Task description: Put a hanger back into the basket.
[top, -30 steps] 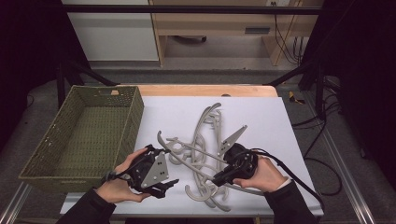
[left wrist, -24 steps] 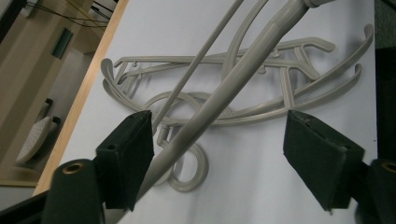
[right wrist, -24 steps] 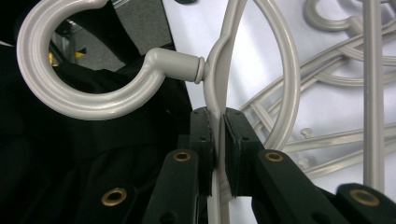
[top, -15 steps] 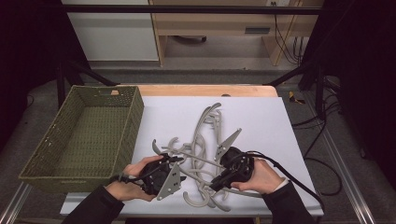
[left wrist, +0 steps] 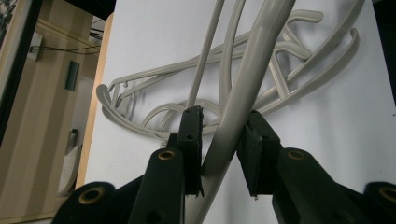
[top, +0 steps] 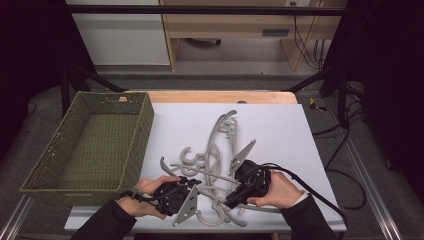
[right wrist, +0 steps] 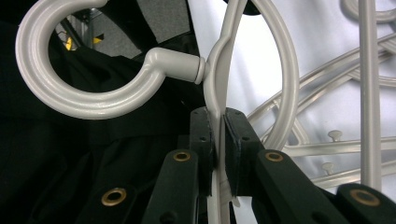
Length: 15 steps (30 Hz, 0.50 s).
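A pile of grey plastic hangers lies tangled on the white table. My left gripper is at the pile's near left side. Its jaws have just been closing, and in the left gripper view both pads touch the slanting arm of one hanger. My right gripper is at the pile's near right side. In the right gripper view it is shut on the thin neck of another hanger, just below its hook.
A green woven basket stands at the table's left with nothing visible inside. A wooden strip runs along the far edge. Cables trail from my right gripper over the table's near right corner.
My left gripper moved right and down into the pile and its jaws closed around a hanger arm. The hangers shifted slightly. My right gripper stayed put.
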Each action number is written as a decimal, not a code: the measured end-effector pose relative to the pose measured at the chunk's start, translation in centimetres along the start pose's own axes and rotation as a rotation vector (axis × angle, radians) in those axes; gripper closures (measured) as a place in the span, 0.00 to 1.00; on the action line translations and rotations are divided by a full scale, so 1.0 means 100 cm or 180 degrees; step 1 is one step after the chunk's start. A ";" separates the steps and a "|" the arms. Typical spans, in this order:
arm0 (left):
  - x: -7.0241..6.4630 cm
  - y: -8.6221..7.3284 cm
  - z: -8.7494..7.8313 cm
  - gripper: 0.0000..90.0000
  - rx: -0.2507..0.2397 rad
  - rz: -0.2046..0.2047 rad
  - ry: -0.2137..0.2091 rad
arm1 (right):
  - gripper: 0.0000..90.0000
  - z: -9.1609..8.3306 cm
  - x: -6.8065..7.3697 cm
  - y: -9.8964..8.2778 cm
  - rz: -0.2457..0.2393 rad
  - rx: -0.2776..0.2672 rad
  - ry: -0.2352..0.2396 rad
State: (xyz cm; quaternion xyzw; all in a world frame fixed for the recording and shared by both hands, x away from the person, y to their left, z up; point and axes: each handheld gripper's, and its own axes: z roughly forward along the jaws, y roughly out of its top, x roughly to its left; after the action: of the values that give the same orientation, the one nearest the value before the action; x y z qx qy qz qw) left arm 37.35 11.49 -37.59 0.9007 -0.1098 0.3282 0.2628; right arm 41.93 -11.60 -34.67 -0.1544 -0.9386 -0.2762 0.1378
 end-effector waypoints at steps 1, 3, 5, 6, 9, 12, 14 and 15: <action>0.000 0.000 -0.001 0.80 0.0007 0.0014 0.0013 | 0.92 0.000 -0.001 0.000 -0.0034 0.0010 0.0018; -0.001 0.000 -0.001 0.80 0.0008 0.0012 0.0005 | 0.92 0.001 -0.001 0.000 -0.0078 0.0008 0.0030; -0.002 -0.001 -0.002 0.80 -0.0012 -0.0036 -0.0035 | 0.92 0.001 -0.002 0.000 -0.0092 0.0023 0.0042; -0.002 -0.001 -0.002 0.81 -0.0012 -0.0036 -0.0035 | 0.92 0.001 -0.002 0.000 -0.0097 0.0018 0.0048; -0.001 -0.001 -0.002 0.83 0.0004 -0.0062 -0.0089 | 0.92 -0.001 -0.003 0.000 -0.0116 0.0011 0.0057; 0.000 -0.002 -0.003 0.86 -0.0031 -0.0205 -0.0283 | 0.92 -0.003 -0.005 0.000 -0.0127 -0.0017 0.0027; -0.001 -0.002 -0.002 0.87 -0.0023 -0.0241 -0.0290 | 0.91 -0.004 -0.007 0.000 -0.0168 -0.0019 0.0016; -0.001 -0.001 -0.002 0.87 0.0010 -0.0236 -0.0324 | 0.91 -0.004 -0.007 0.000 -0.0154 -0.0030 0.0035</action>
State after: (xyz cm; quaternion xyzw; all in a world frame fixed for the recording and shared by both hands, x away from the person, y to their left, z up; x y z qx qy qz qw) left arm 37.20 11.73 -37.61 0.9201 -0.0891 0.2721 0.2673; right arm 42.69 -11.99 -34.57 -0.1307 -0.9399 -0.2847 0.1356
